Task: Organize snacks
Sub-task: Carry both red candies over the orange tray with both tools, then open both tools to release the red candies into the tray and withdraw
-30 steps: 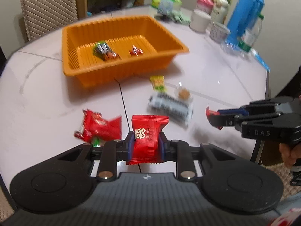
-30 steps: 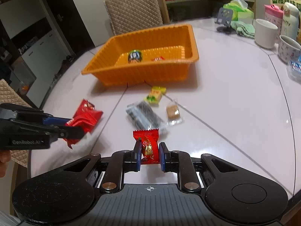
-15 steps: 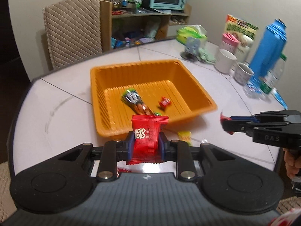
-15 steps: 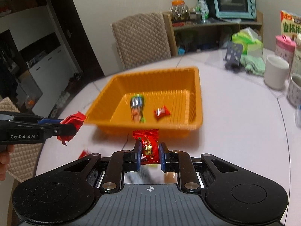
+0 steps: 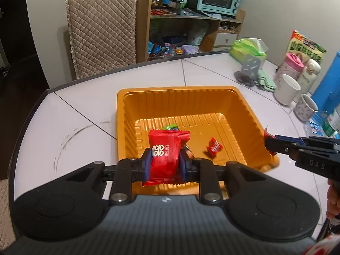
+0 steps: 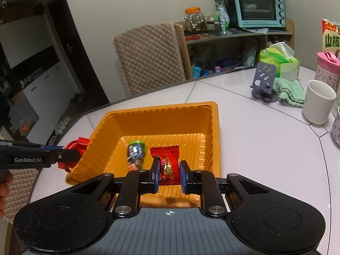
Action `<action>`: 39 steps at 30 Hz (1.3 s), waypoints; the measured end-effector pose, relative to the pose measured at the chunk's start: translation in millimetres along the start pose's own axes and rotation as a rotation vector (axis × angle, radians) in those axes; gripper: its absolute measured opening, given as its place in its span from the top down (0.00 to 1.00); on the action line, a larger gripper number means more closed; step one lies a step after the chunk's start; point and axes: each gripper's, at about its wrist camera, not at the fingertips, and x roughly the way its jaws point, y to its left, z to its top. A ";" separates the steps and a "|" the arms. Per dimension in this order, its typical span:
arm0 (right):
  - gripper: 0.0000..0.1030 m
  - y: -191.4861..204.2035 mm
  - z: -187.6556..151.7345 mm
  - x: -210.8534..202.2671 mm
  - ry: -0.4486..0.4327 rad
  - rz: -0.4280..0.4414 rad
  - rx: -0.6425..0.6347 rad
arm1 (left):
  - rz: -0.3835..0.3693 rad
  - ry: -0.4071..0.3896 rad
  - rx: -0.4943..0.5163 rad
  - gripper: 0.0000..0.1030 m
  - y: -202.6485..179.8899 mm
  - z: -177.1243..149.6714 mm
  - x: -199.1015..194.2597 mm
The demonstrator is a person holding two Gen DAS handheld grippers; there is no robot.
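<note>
Hovering over the ribbed orange plastic tray [image 5: 240, 114] right now, both hand-held grippers are carrying snacks. The left gripper [image 5: 165, 162] is clamping a flat red foil snack packet with white characters [image 5: 166, 154], held upright between its blue pads just above the tray's near wall. The right gripper [image 6: 169, 175] is squeezing a smaller red wrapped candy with gold print [image 6: 167, 164], also above the tray's near edge. In the left view it's reaching in from the right, with its tips at the tray's right rim.

Sitting inside the tray already: a little red twisted-wrapper candy [image 5: 214, 147] and a green-and-blue snack pack [image 6: 136, 154], both lying on the tray floor. The tray itself is resting on the white tiled tabletop [image 5: 85, 106], well apart from the white ceramic mug [image 6: 318, 104] off to the right.
</note>
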 end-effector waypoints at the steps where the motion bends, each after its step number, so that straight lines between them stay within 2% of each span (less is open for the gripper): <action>1: 0.81 -1.7 1.2 4.1 0.005 -0.003 0.002 | 0.003 0.004 0.001 0.77 0.0 0.7 3.9; 14: 0.81 -15.7 3.5 32.6 0.053 -0.032 0.002 | 0.052 0.069 -0.011 0.76 2.9 8.7 50.6; 17: 0.81 -16.5 4.1 34.9 0.056 -0.031 0.003 | 0.046 0.072 -0.030 0.73 6.2 9.6 54.5; 19: 0.81 -16.3 4.5 35.6 0.057 -0.031 0.004 | 0.042 0.072 -0.029 0.68 6.2 9.6 54.7; 31: 0.81 -15.5 6.2 40.6 0.065 -0.032 -0.001 | 0.026 0.067 -0.020 0.68 7.8 9.5 50.0; 39: 0.81 -13.3 9.4 39.1 0.040 -0.032 -0.004 | 0.009 0.063 -0.023 0.68 6.9 7.4 42.4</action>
